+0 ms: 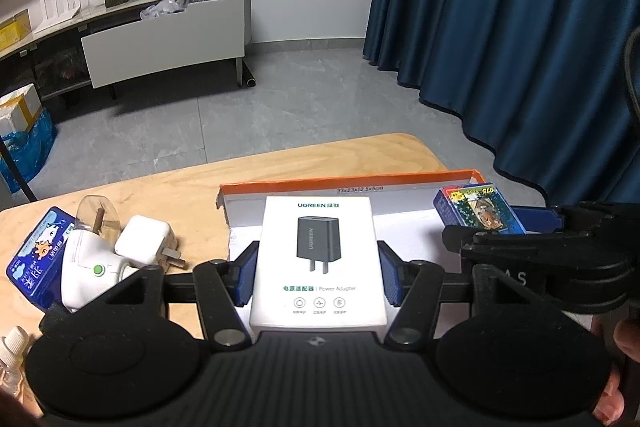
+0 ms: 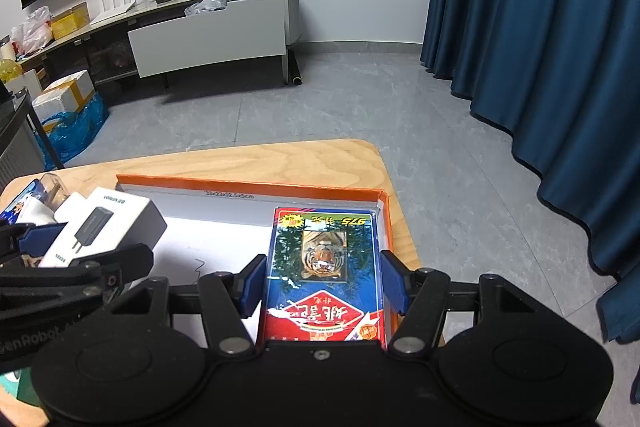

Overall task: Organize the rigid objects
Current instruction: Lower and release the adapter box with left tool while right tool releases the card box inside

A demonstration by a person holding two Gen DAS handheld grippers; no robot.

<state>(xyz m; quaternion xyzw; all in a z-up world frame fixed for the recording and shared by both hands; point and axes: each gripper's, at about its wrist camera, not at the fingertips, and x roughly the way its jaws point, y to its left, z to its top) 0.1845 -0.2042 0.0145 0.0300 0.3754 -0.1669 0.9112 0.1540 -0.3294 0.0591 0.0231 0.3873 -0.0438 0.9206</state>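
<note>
Two boxes are being placed: left gripper (image 1: 316, 277) is clamping the white adapter box (image 1: 318, 259), right gripper (image 2: 324, 285) is clamping the tiger card box (image 2: 324, 275), both over the orange-rimmed tray (image 2: 248, 187). Next, probably: lowering, releasing.

Left wrist view: camera mounted behind the left gripper (image 1: 318, 277), looking forward and steeply down along its fingers, close over the white adapter box (image 1: 318, 259) at lower centre. Right wrist view: same mounting on the right gripper (image 2: 323, 283), close above the tiger-print box (image 2: 324, 275). Both views share the orange-rimmed tray (image 1: 344, 183) (image 2: 248, 185), the wooden table (image 1: 192, 187) (image 2: 280, 159), the blue curtain at right and the sideboard at upper left.
</note>
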